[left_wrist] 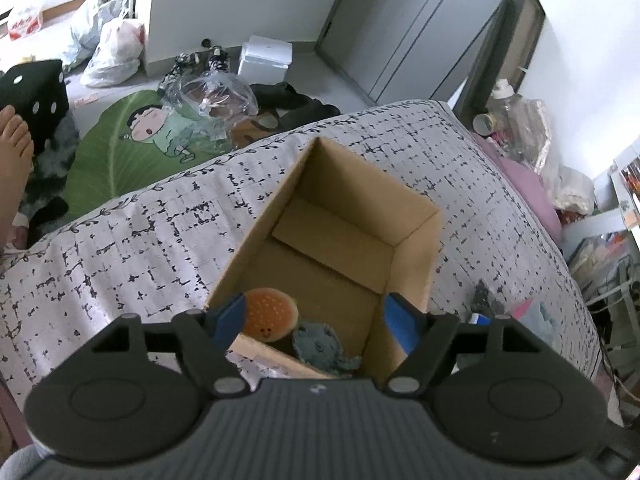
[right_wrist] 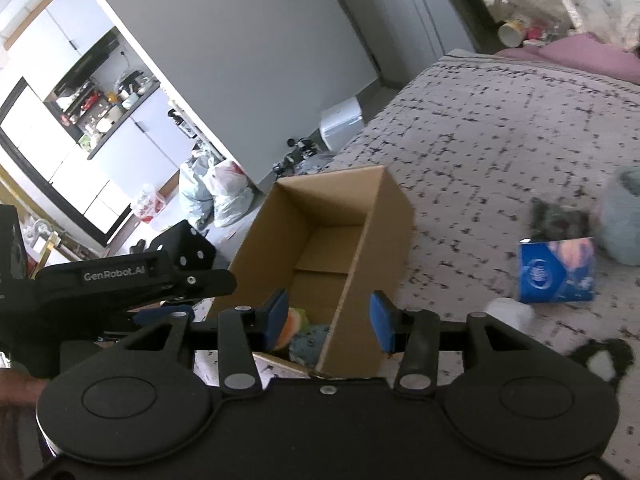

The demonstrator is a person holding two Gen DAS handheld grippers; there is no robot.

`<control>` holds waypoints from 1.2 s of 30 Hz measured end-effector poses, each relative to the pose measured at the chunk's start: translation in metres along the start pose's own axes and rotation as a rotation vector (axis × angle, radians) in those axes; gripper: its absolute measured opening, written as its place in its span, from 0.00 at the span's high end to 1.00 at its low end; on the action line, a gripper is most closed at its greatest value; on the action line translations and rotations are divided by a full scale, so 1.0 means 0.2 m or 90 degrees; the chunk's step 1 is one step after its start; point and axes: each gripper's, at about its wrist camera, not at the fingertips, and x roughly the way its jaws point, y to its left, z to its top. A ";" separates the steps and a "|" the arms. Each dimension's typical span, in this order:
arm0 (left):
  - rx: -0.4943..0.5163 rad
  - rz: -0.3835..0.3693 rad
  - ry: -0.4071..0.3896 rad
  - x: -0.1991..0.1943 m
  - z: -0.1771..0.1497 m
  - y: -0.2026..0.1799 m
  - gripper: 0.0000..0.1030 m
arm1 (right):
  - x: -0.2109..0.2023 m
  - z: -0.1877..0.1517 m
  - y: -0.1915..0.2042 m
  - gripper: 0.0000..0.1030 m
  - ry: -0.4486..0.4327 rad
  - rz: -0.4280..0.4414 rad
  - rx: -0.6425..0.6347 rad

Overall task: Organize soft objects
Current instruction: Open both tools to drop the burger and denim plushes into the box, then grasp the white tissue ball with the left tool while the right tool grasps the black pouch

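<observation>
An open cardboard box (left_wrist: 416,248) stands on the bed; it also shows in the right wrist view (right_wrist: 384,216). Inside at its near end lie an orange burger plush (left_wrist: 269,314) and a grey-blue plush (left_wrist: 320,346), also seen in the right wrist view as the burger plush (right_wrist: 294,326) and grey-blue plush (right_wrist: 310,346). My left gripper (left_wrist: 314,320) is open and empty, above the box's near end. My right gripper (right_wrist: 329,320) is open and empty over the box's near right wall. The left gripper's body (right_wrist: 120,280) shows at the left of the right wrist view.
On the patterned bedspread (right_wrist: 500,140) right of the box lie a blue packet (right_wrist: 556,270), a dark soft item (right_wrist: 560,220), a pale blue plush (right_wrist: 624,220), a white item (right_wrist: 508,312) and a black-white item (right_wrist: 604,356). The floor beyond holds bags, a green mat (left_wrist: 116,148) and a white box (left_wrist: 266,58).
</observation>
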 end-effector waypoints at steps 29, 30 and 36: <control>0.126 -0.021 -0.046 -0.22 -0.22 -0.36 0.00 | -0.51 -0.07 -0.30 0.06 -0.063 -0.074 0.022; 0.131 -0.020 -0.048 -0.23 -0.22 -0.37 0.00 | -0.52 -0.08 -0.31 0.06 -0.064 -0.076 0.022; 0.143 -0.026 -0.049 -0.23 -0.26 -0.44 0.00 | -0.57 -0.08 -0.38 0.04 -0.069 -0.084 0.033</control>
